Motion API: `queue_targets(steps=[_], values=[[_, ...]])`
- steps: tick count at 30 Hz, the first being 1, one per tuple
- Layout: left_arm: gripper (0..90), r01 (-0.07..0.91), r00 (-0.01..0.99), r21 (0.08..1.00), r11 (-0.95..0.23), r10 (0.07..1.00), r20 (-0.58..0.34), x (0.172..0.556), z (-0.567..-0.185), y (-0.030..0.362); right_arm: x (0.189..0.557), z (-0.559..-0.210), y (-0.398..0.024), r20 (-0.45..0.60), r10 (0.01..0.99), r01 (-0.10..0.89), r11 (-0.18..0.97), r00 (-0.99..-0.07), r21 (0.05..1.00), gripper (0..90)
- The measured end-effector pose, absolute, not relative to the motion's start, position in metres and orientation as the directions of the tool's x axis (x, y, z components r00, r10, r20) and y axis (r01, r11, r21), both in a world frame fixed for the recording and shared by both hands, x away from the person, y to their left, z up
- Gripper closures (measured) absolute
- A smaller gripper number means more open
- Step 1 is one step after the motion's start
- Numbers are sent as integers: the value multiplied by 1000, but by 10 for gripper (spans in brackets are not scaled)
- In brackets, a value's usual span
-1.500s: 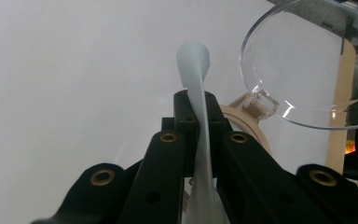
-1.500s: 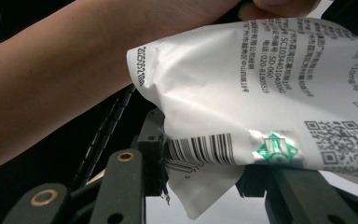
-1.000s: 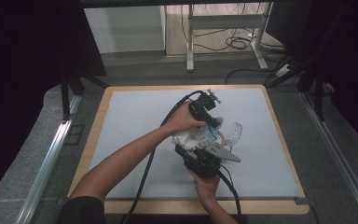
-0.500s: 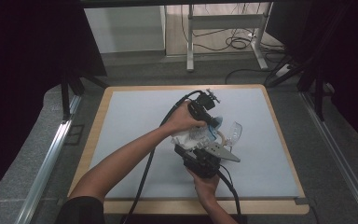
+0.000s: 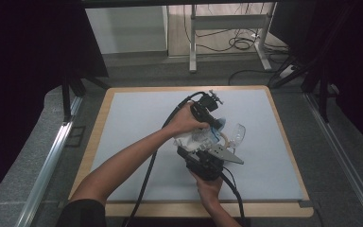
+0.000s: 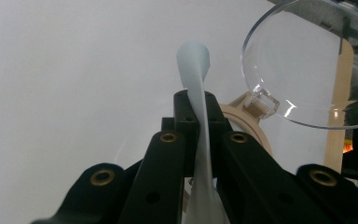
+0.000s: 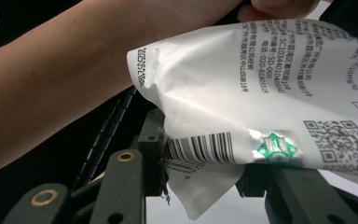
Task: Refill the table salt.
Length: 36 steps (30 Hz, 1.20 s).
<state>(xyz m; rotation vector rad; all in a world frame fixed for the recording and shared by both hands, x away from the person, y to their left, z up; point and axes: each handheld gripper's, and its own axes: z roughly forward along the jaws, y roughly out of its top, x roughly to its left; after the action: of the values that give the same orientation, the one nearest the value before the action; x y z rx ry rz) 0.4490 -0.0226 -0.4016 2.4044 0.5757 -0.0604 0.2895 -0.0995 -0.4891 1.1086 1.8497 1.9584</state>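
High view: both grippers meet over the middle of the grey mat (image 5: 137, 123) on the table (image 5: 97, 137), with a white printed pouch (image 5: 193, 138) held between them. The left gripper (image 5: 216, 126) comes in from the upper left, its hand (image 5: 184, 120) around the body. The right gripper (image 5: 199, 152) sits below it, pointing up the picture, with the right hand (image 5: 209, 185) behind it.

Left gripper view: the left gripper (image 6: 198, 105) has its jaws pressed together on a thin pale blue edge of the pouch (image 6: 196, 84), which stands up as a narrow twisted strip between the tips. Just to the right of the tips lies a clear glass (image 6: 307, 65) on its side, its round rim facing the camera, and a beige ring (image 6: 242, 116) sits right behind the jaws, under the glass.

Right gripper view: the right gripper (image 7: 205, 175) clamps the lower corner of the pouch (image 7: 242, 93) at a middling width, near the barcode and the green seal. The pouch slopes up to the right, crumpled, printed side to the camera. What is inside the pouch cannot be told. The left forearm (image 7: 51, 88) crosses behind it.
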Motion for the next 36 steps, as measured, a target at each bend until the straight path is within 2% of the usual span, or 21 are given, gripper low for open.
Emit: queue_targets(steps=[36], values=[[893, 415, 905, 599, -685, 376, -196, 451, -403, -21, 288, -486, -105, 358, 618, 313, -185, -700, 932, 618]])
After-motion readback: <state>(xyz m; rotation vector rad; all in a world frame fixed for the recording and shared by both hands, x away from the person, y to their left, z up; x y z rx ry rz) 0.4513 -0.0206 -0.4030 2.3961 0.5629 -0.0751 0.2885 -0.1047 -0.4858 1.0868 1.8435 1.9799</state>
